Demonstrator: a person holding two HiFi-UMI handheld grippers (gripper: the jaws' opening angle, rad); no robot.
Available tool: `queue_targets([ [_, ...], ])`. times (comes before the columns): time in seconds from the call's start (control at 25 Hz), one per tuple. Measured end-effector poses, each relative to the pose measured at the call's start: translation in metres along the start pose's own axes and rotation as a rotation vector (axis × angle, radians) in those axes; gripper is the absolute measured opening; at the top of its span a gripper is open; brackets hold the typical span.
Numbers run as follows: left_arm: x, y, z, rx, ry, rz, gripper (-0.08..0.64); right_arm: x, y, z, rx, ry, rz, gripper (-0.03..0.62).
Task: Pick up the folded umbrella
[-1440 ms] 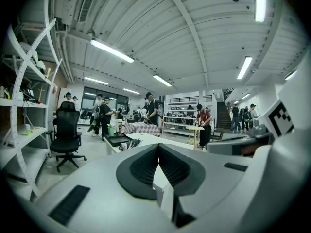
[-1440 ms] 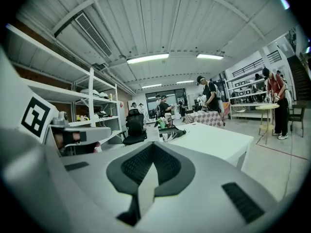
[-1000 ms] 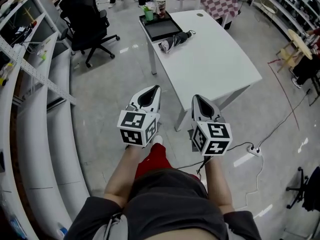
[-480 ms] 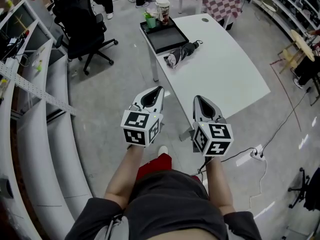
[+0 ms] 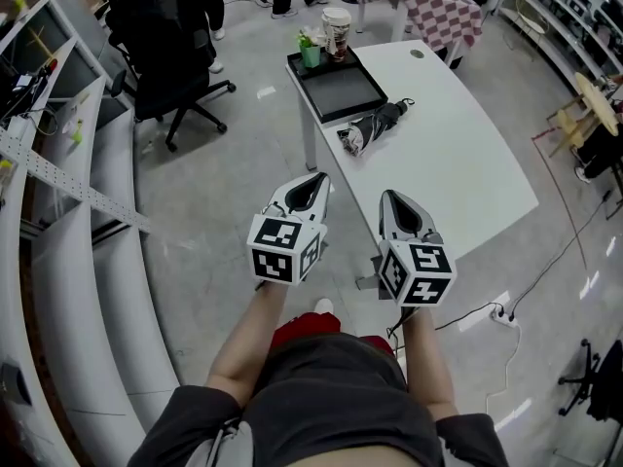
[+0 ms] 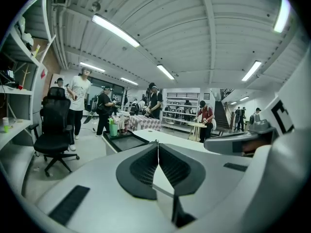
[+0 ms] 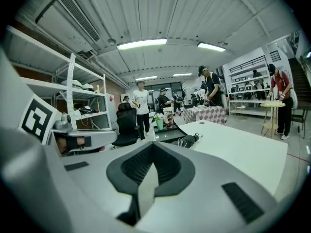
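- Both tools were pressed together, nothing between the jaws: left tool (image 5: 313, 178) and right tool (image 5: 389, 195) were held side by side at about waist height, over the floor and short of the table (image 5: 467, 173).
- Folded umbrella (image 5: 375, 126) lay on the table near its near-left corner, just beside the near edge of the black tray (image 5: 336, 84). I couldn't tell if they touched.
- Key relation: umbrella was ahead of both tools and well apart from them. Its long axis ran diagonally in the head view, with the pale bunched end (image 5: 348, 140) toward the left tool and the dark strap end (image 5: 401, 105) farther off to the right.
- In the right gripper view, the umbrella (image 7: 188, 141) sat just above and right of the closed jaw tips (image 7: 151, 144). In the left gripper view, the jaws (image 6: 157, 142) hid it.
- My call: right tool was lined up better and the left was roughly as near, so either would have to open first.
- Writing: none legible. The marker cubes (image 5: 417, 272) showed only square patterns, and the cup (image 5: 337, 19) print was too small to read.
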State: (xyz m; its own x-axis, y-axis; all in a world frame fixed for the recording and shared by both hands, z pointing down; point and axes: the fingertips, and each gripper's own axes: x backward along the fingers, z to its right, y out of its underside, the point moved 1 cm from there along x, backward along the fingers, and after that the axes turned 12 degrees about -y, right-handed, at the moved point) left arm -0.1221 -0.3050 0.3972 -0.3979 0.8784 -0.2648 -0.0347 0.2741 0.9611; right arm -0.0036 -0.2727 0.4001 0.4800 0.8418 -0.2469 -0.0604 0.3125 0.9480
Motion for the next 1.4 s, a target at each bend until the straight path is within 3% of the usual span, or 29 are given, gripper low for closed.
queue_targets([
  [0.56,-0.036,-0.002,-0.009,-0.017,0.025,-0.041,0.017,-0.019,-0.009,0.02,-0.005,0.03,-0.014,0.018],
  [1.2,-0.136,-0.014,0.019,-0.091,0.09,-0.105,0.023,-0.044,-0.026,0.102,-0.039,0.084,-0.014,0.018],
  [1.4,-0.173,-0.014,0.023,-0.115,0.099,-0.135,0.08,-0.059,-0.03,0.127,-0.046,0.09,-0.023,0.018],
])
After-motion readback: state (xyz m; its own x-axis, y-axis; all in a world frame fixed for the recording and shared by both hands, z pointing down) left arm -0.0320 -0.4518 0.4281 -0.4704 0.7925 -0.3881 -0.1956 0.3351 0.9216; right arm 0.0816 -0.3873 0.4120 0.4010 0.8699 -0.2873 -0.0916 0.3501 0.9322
